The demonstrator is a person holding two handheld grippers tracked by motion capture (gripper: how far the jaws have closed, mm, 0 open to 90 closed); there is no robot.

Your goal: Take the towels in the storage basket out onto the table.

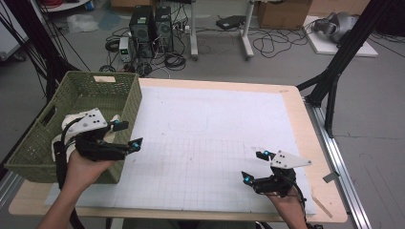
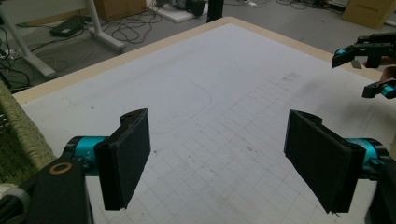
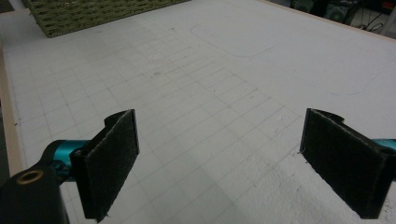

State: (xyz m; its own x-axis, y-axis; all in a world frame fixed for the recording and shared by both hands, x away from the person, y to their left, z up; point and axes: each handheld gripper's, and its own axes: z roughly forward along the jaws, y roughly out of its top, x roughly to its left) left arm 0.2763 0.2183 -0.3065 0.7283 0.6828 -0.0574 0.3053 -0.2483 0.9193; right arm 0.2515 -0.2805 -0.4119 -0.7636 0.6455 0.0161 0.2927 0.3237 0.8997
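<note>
Basket, of green weave, is found directly beneath and behind the left tool, at the left edge of the surface. The left tool is held with its jaws spread wide and nothing between them; its tips are seen just past the basket's right wall, over the white gridded mat, while its body and the hand that holds it are placed over the basket's near right corner. White objects, partly hidden by the tool's grey plate, are seen inside the basket under it. In the left gripper view, the woven wall is seen at the far left of the left tool, and bare mat is seen between the pads.

The right tool is likewise held wide open and empty, low over the mat near the front right of the surface, well apart from the basket. In the right gripper view, gridded mat is seen between the pads of the right tool, and the basket lies far ahead of them to the left. A faint drawn outline is marked on the mat between the two tools.
</note>
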